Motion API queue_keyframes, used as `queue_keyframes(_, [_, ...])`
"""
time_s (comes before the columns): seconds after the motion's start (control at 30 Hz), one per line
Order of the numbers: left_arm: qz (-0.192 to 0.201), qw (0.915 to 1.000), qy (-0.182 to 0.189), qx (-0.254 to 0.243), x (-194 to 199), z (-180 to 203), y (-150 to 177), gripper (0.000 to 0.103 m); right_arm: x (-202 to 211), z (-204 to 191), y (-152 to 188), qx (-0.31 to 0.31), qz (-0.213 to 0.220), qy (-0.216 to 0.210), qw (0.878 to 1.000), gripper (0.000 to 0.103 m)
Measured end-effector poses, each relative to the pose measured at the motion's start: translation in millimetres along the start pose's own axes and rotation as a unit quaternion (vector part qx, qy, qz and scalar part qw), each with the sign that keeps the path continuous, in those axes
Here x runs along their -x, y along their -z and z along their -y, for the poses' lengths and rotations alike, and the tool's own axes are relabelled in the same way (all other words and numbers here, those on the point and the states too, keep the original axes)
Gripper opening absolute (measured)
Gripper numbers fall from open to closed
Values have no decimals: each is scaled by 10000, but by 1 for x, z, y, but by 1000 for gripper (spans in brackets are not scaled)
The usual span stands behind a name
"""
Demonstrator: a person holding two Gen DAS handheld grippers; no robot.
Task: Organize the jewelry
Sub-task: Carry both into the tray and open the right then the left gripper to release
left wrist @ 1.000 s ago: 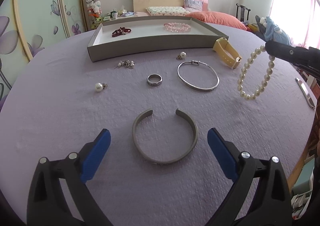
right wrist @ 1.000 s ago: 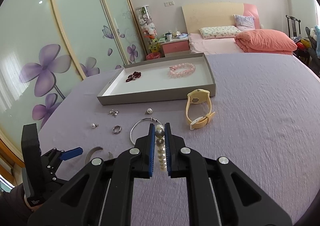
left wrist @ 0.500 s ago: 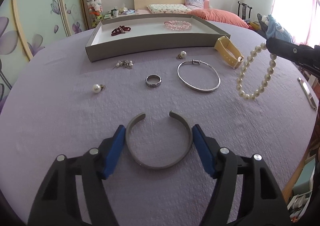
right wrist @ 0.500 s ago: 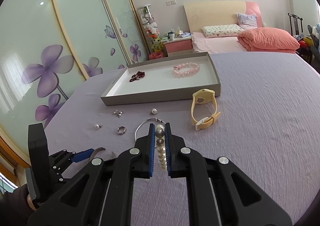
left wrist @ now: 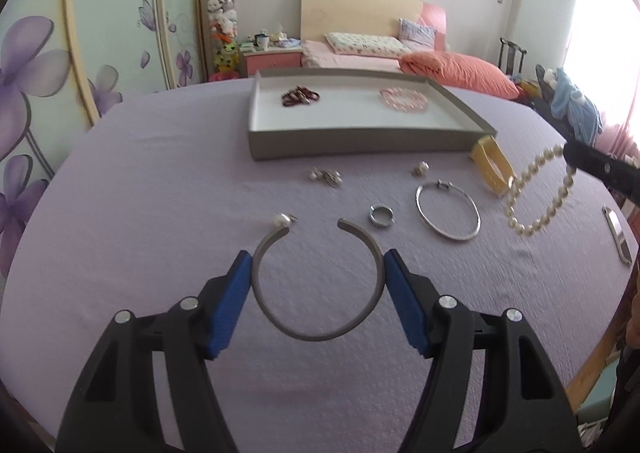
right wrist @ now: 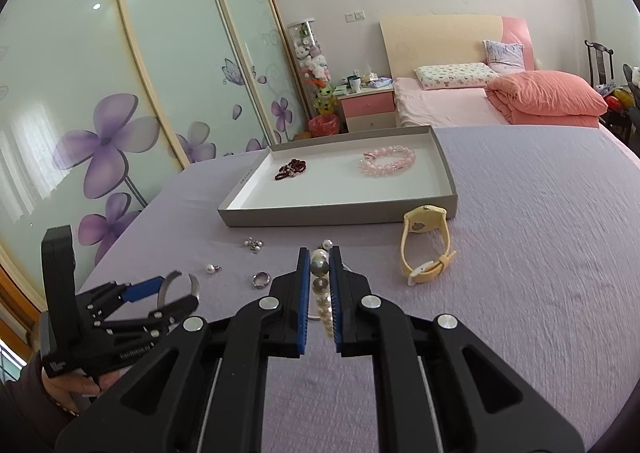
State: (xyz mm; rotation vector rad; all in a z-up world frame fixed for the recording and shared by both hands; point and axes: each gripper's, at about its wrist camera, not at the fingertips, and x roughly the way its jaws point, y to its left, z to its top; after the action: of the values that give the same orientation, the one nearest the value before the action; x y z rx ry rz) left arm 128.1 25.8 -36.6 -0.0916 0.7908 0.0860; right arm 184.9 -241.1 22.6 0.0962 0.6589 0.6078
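My left gripper (left wrist: 317, 257) is shut on the grey open cuff bangle (left wrist: 316, 335), its blue pads pressing on both sides. The cuff hangs just above the purple cloth. In the right wrist view the left gripper (right wrist: 180, 291) shows at lower left with the cuff (right wrist: 195, 285) in it. My right gripper (right wrist: 319, 253) is shut on a white pearl bracelet (right wrist: 320, 267), which dangles as a loop (left wrist: 528, 229) at the right of the left wrist view. The grey tray (left wrist: 360, 141) stands beyond, with a dark red bracelet (left wrist: 300, 97) and a pink bead bracelet (left wrist: 404, 99) inside.
Loose on the cloth lie a silver bangle (left wrist: 448, 211), a ring (left wrist: 381, 215), a pearl earring (left wrist: 282, 219), a small earring cluster (left wrist: 326, 176), a pearl stud (left wrist: 421, 169), a yellow watch (left wrist: 492, 167) and a silver bar (left wrist: 618, 237) by the table's right edge.
My left gripper closed from wide open onto the cuff, then lifted it off the cloth. The right gripper kept its hold on the pearls and barely moved.
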Motion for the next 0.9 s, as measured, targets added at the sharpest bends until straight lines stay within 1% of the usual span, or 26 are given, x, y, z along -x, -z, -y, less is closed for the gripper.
queue_keyframes(0.17, [101,9999,-50,12,7,-4,-6,66,0,-3,-3,41,23,-20,10000,10])
queue_keyframes(0.5, [129,9999,-68,-18,7,-3,-8,66,-1,-5,-6,64,14,-9,10000,10])
queue_keyframes(0.73, [323,9992,-164,-141,10,-5,-37,66,-5,-10,-35,249,160,32,9996,10])
queue_keyframes(0.83, [423,9989,-163,-140,8,-8,-54,66,-14,-10,-53,276,203,44,9994,10])
queue_keyframes(0.9, [484,9987,-101,-116,3,-10,-66,66,-23,-8,-64,258,202,60,9994,10])
